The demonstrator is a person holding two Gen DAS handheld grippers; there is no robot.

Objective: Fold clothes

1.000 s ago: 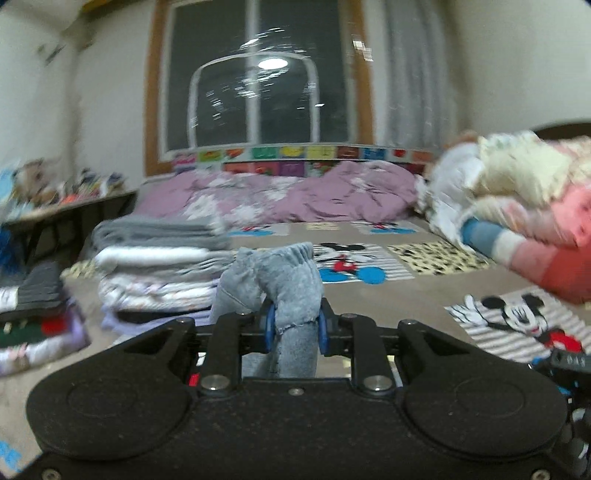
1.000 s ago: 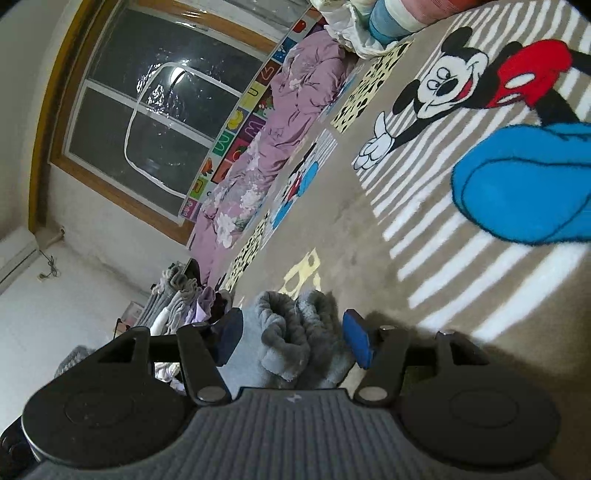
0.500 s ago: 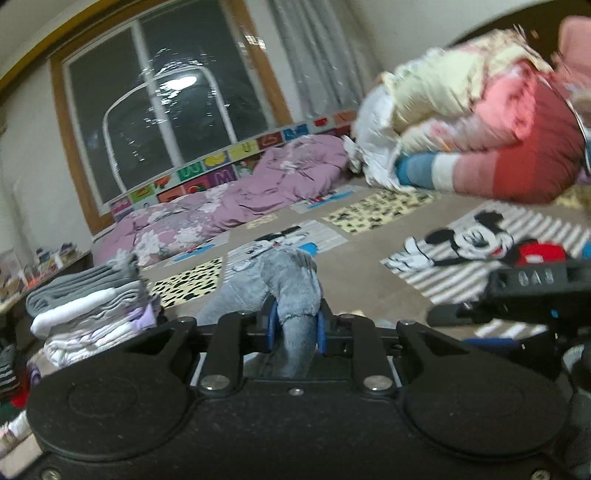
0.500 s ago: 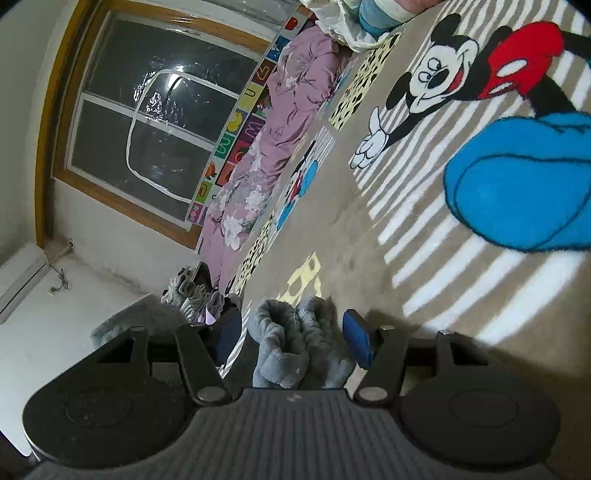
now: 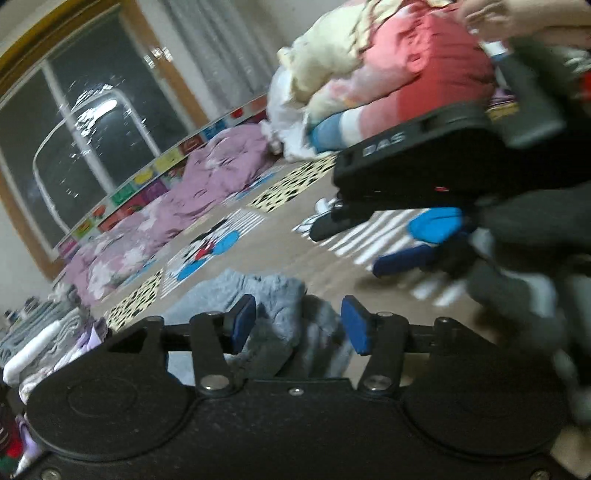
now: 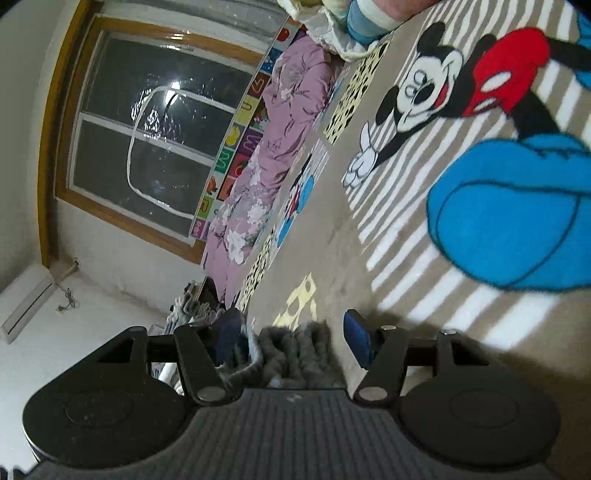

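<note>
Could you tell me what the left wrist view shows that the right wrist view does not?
Only the left wrist view shows the right tool from outside, a hand above it, and the folded stack. Only the right wrist view shows the wall heater. Both show the grey garment lying between open jaws, the left tool, the window and the purple quilt.

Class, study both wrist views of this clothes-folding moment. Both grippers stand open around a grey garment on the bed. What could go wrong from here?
1. The left gripper is open and the soft grey fleece garment lies bunched between its blue pads, so the fold may slump apart.
2. The right gripper is also open, with the fleece crumpled close to its pads; reclosing could pinch extra layers.
3. In the left wrist view the right gripper sits close by, so they might collide.
</note>
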